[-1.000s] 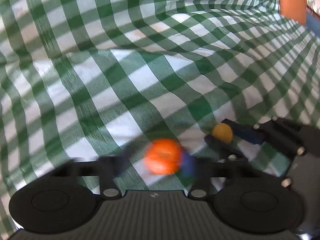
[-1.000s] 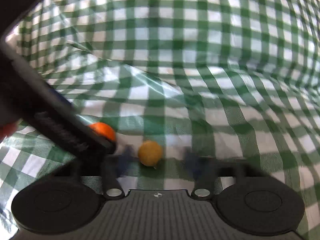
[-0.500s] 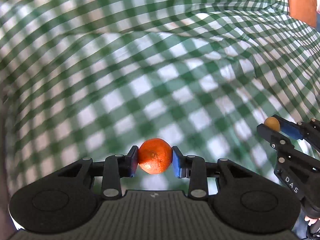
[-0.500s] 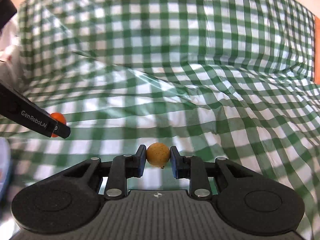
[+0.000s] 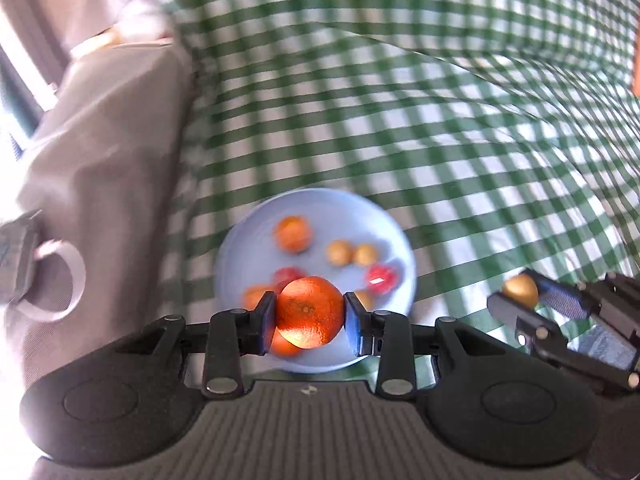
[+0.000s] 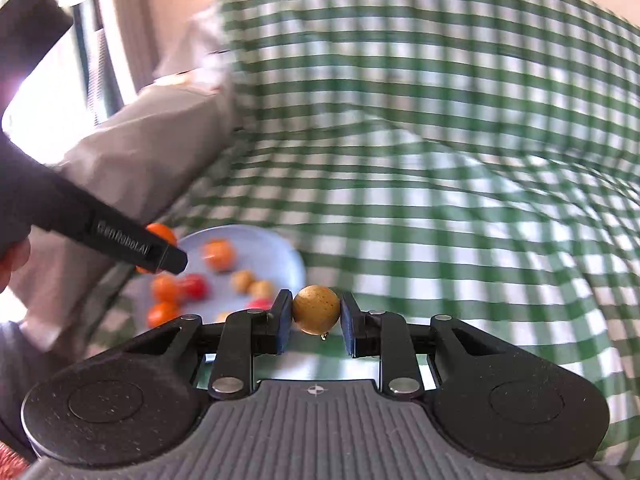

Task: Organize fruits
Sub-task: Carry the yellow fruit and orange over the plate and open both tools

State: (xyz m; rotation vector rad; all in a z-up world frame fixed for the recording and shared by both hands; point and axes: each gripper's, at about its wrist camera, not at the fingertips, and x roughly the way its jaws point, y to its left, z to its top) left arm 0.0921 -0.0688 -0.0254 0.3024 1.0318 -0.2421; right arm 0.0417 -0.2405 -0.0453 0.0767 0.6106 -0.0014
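My left gripper [image 5: 310, 318] is shut on an orange mandarin [image 5: 310, 314] and holds it above the near part of a light blue plate [image 5: 328, 204]. The plate holds several oranges, small yellow-brown fruits and red fruits. My right gripper [image 6: 316, 312] is shut on a small yellow-brown round fruit [image 6: 316, 309], just right of the plate [image 6: 290, 258]. The right gripper also shows in the left wrist view [image 5: 520, 296] at the right, with its fruit. The left gripper shows in the right wrist view [image 6: 160, 254] over the plate's left side.
A green and white checked cloth [image 5: 460, 120] covers the table and is wrinkled. A grey cushion or bag [image 5: 104, 140] with a white ring strap lies left of the plate, at the cloth's edge. A window with bright light is at the far left.
Both grippers have swung left with their fruits. The plate and the grey cushion have come into view. The left gripper now holds the mandarin over the plate.
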